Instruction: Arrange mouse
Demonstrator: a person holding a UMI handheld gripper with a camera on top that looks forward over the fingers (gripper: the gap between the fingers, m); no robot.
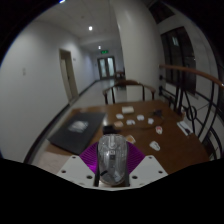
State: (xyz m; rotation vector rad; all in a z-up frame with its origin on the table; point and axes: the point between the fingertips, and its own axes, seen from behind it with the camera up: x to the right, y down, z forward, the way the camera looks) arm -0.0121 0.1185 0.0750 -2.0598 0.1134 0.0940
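Observation:
My gripper (pixel 112 168) is shut on a grey computer mouse (pixel 112 158). The mouse stands upright between the purple pads (pixel 90 160), its scroll wheel facing the camera and its cable running down its middle. I hold it raised above the near end of a long wooden table (pixel 95 135). The white finger bases show below the mouse at either side.
A dark mouse mat (pixel 80 125) lies on the table ahead and to the left. Several small white items (pixel 140 122) lie scattered on the table's far right part. A chair (pixel 128 93) stands at the far end, and a dark railing (pixel 195 95) runs along the right. A corridor with doors lies beyond.

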